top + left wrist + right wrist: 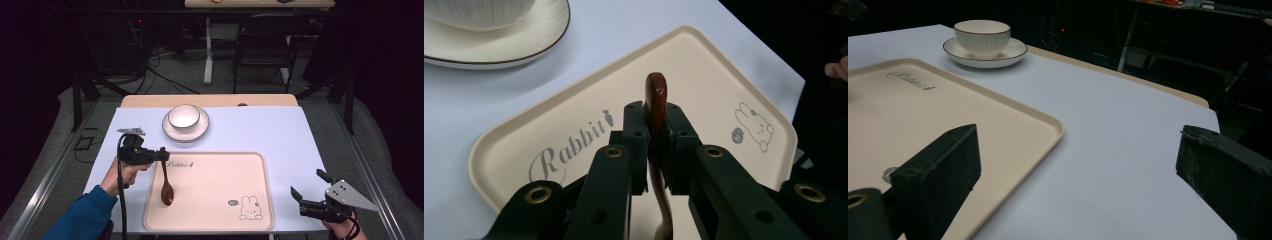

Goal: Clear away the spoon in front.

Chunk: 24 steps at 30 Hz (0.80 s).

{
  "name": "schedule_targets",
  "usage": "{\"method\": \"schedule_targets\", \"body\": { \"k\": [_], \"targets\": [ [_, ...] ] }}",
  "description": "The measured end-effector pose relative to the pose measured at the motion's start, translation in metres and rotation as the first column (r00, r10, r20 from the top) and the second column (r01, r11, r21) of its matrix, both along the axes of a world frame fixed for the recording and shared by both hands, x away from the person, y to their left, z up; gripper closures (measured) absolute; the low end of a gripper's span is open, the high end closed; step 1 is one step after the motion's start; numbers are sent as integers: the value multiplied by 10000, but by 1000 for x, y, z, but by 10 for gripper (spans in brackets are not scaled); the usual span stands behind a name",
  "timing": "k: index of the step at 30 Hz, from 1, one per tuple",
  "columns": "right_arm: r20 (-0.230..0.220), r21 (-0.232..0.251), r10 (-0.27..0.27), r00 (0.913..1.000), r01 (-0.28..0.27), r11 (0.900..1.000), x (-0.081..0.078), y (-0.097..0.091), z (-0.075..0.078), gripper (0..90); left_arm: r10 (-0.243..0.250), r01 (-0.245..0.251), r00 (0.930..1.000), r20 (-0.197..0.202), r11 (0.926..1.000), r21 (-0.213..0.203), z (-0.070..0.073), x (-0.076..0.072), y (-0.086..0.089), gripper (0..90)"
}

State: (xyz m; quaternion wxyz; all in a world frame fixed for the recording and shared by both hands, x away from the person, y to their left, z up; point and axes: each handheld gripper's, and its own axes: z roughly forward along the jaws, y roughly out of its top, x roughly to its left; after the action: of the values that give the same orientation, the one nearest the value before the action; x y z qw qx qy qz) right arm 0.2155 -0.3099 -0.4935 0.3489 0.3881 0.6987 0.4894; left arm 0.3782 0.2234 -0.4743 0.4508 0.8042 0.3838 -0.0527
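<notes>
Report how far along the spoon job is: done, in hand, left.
Done: the left gripper is shut on the brown spoon by its handle, as the left gripper view shows. In hand: the spoon hangs bowl-down over the cream tray; whether it touches it I cannot tell. Left: probably setting it down and letting go. The right gripper waits open beside the tray; the bowl sits on its saucer.

Pale blue table (280, 135), cream tray (220, 200), saucer (172, 134) on it
</notes>
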Motion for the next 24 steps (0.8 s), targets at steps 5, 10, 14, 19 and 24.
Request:
{"method": "schedule_targets", "body": {
  "k": [5, 10, 14, 19, 24],
  "targets": [
    [-9, -8, 7, 10000, -7, 10000, 0, 0, 0, 35, 361, -361, 9993, 44, 9993, -51, -7, 2, -3, 818],
    [-16, -6, 19, 10000, -19, 10000, 0, 0, 0, 35, 607, -606, 9981, 70, 9981, -117, -11, 3, -3, 815],
    [13, -30, 23, 10000, -23, 10000, 0, 0, 0, 35, 759, -759, 9971, 42, 9970, -124, -13, 3, -3, 813],
    [32, -48, 33, 10000, -33, 10000, 0, 0, 0, 35, 917, -916, 9958, 31, 9957, -98, -17, 2, -4, 808],
    [17, -29, 30, 10000, -30, 10000, 0, 0, 0, 35, 1044, -1044, 9945, -24, 9945, -80, -21, 4, -2, 802]
  ]
}}
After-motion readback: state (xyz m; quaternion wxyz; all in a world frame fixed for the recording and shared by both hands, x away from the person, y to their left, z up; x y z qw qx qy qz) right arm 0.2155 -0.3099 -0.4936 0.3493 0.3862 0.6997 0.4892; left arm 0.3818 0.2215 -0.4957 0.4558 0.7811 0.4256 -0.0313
